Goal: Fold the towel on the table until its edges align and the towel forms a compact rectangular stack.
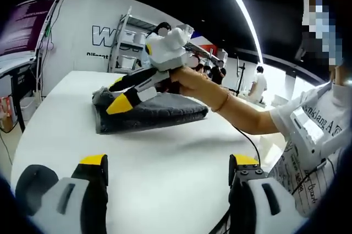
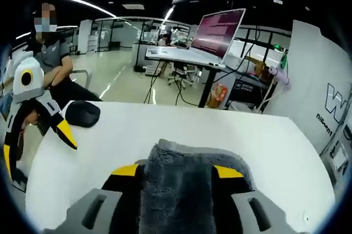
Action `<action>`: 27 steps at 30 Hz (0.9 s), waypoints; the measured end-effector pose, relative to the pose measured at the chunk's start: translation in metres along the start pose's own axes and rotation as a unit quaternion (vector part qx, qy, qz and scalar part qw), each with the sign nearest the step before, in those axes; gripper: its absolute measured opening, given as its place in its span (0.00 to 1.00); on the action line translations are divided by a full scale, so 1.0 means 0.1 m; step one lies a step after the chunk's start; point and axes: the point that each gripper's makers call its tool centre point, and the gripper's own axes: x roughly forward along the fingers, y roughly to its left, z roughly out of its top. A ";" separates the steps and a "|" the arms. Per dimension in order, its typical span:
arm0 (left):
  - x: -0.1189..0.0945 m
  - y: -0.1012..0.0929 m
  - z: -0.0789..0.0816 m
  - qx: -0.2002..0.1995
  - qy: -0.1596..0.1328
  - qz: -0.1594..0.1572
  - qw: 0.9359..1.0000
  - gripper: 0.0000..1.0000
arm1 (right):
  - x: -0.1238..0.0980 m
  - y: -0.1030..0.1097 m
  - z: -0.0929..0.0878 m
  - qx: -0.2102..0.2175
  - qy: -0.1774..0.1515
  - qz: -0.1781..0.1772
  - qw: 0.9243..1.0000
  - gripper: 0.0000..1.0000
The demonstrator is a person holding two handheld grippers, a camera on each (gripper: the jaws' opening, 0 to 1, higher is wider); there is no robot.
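Left gripper view
- Hidden or cut off: the far side of the dark grey plush towel lies behind the other tool and the hand gripping it; whether that tool's yellow tips touch the cloth is hard to make out.
- Towel place: it lies folded in a thick bundle on the white table, toward the far edge, well apart from this view's own jaws.
- Left gripper: its two black jaws with yellow tips stand wide apart low in the view, released, with bare tabletop between them and nothing held.
- Right gripper: the white-and-black tool reaches in from the right, its yellow-tipped jaws at the near left end of the towel.
- Containers: a grey metal shelf rack stands by the white wall; what it carries is too small to tell.

Right gripper view
- Hidden or cut off: the towel rises from the bottom of the view and covers the gap between the jaws, so the inner faces of the jaws do not show.
- Right gripper: clenched on a fold of the towel, with yellow tips peeking out on either side of the cloth.
- Left gripper: seen at the left edge, yellow tips apart, over the table's corner.
- Other things: a black rounded object rests on the table near that corner; a tilted screen stands on a desk beyond.
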 end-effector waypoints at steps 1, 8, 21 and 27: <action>0.01 0.00 0.00 0.000 0.001 0.000 1.000 0.95 | -0.03 -0.02 -0.01 0.005 0.004 -0.005 1.000 0.74; 0.05 -0.01 0.05 0.003 0.002 -0.004 1.000 0.95 | -0.36 -0.12 -0.14 0.055 0.011 -0.008 0.998 0.92; 0.23 -0.10 0.09 0.007 0.007 -0.017 1.000 0.95 | -1.18 -0.41 -0.81 0.154 0.028 -0.033 0.987 0.99; 0.33 -0.15 0.08 0.011 0.019 -0.023 0.999 0.95 | -1.60 -0.66 -1.10 0.200 0.006 -0.067 0.978 0.99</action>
